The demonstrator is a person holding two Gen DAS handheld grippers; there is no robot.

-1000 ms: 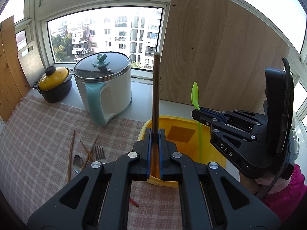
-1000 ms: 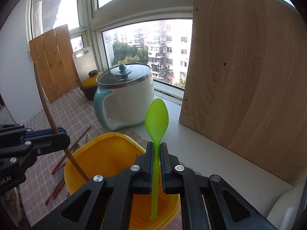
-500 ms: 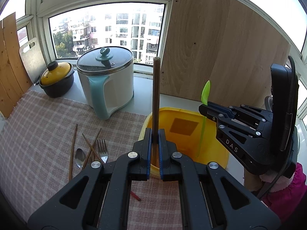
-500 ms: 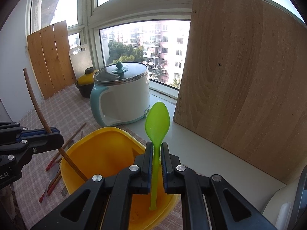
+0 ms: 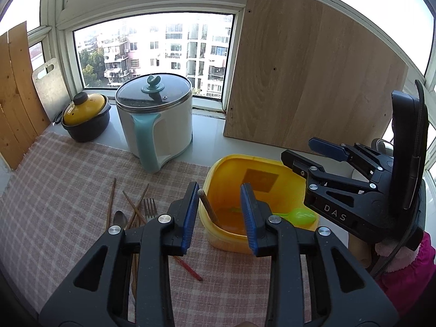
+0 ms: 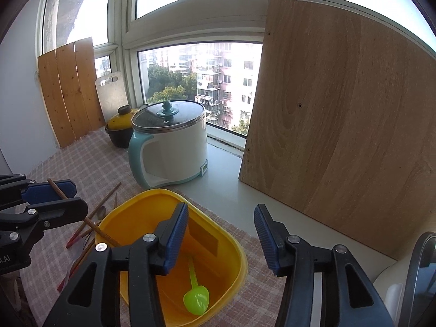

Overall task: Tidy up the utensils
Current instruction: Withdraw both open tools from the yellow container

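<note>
Dropping both utensils into the yellow bin [image 6: 163, 201].
Left gripper [image 5: 219, 212] and right gripper [image 6: 220, 237] now wide open, gripping nothing; green spoon [image 6: 196, 301] lying inside, wooden chopstick [image 5: 208, 207] leaning on the rim. Fork [image 5: 149, 208] waiting on the counter [image 5: 54, 179].

- Setting: home kitchen counter set along a window [image 5: 152, 54]; apartment blocks visible outside, seen from high up.
- Far left: yellow-lidded clay pot [image 5: 85, 117], pale cutting board [image 5: 48, 87] leaning by the window frame.
- Centre: white-and-teal electric cooking pot [image 5: 156, 120] with glass lid.
- Checked cloth [image 5: 54, 179] covers the counter; chopsticks [image 5: 110, 204], fork [image 5: 149, 208] and metal spoon [image 5: 120, 219] lie on it.
- Right: large wooden board [image 5: 313, 81] propped against the window.
</note>
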